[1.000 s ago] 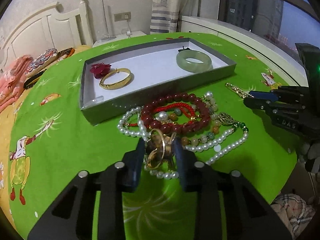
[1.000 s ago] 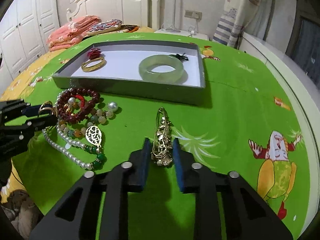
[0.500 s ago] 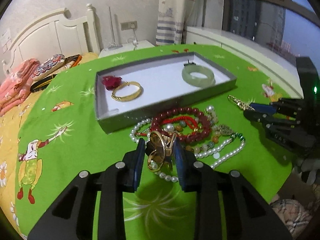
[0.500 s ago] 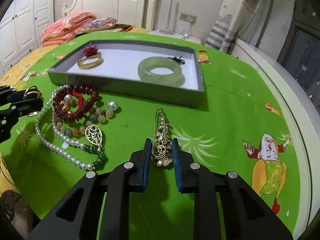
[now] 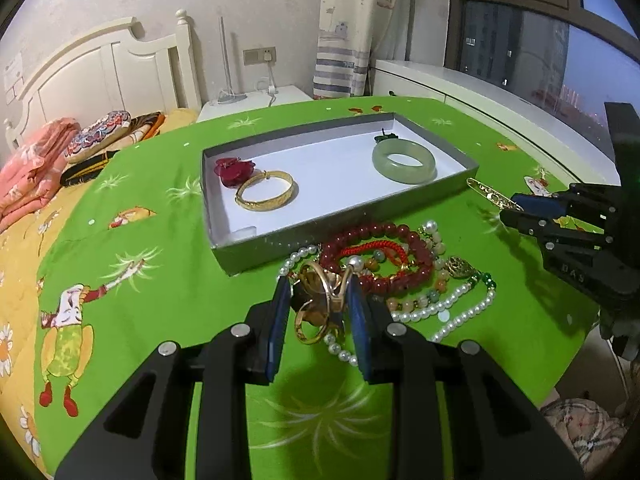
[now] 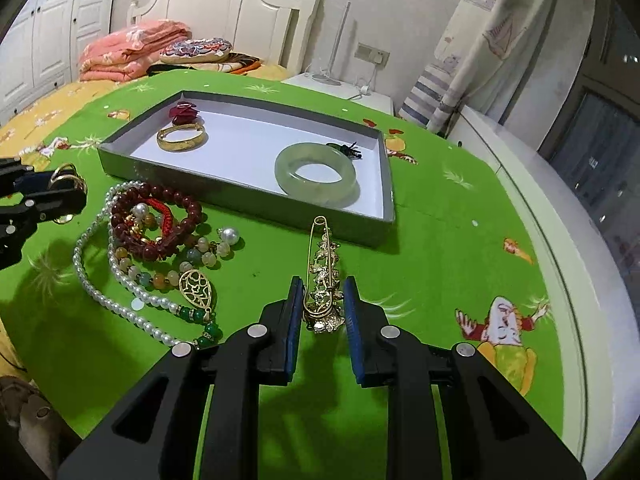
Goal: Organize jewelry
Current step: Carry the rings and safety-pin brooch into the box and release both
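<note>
I have lifted both catches off the green cloth (image 5: 160,280): my left gripper (image 5: 320,300) pinches tangled gold rings (image 5: 320,304), my right gripper (image 6: 322,304) a knobbly gold brooch pin (image 6: 322,276), near the grey tray (image 6: 248,204).

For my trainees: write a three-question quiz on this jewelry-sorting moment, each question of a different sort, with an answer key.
1. True or false: the right gripper is shut on the gold brooch pin.
2. Multiple choice: which item lies inside the grey tray? A) pearl necklace B) jade bangle C) red bead bracelet
3. Fill in: the left gripper holds a cluster of gold ____.

Key
1. True; the pin stands between its blue pads, tip pointing toward the tray.
2. B; the necklace and bracelet lie on the green cloth in front of the tray.
3. rings
</note>
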`<state>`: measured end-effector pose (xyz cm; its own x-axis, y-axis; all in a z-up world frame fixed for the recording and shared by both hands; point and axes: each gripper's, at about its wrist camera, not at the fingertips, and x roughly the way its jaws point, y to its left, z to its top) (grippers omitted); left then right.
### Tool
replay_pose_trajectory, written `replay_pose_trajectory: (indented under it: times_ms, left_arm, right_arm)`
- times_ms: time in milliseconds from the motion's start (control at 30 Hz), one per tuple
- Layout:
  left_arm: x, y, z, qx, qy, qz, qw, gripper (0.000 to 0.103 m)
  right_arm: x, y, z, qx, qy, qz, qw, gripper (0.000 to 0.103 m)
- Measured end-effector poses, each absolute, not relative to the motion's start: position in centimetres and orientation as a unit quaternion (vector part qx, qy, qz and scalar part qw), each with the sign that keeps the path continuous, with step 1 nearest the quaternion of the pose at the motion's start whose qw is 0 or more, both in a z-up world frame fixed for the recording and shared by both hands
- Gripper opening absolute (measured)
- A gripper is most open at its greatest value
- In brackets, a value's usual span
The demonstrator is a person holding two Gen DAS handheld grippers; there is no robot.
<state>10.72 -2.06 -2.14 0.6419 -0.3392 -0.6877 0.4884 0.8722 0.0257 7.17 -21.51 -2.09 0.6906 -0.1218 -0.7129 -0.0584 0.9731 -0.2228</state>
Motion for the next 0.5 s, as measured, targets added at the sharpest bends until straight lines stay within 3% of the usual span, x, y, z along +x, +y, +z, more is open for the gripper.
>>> replay_pose_trajectory:
  times_ms: [233, 500]
  left_arm:
    - [11.1, -2.1, -0.2, 0.1, 0.335, -0.236, 0.907, 0.028]
    - [13.8, -2.0, 0.7, 0.096, 0.348, -0.239, 0.902, 0.028]
  right_arm:
    - [7.2, -20.3, -0.3, -0.124, 0.374, -0.006, 0.919, 0.021]
    - [9.3, -21.3, 1.3, -0.051, 0.361, 0.045, 0.93, 0.021]
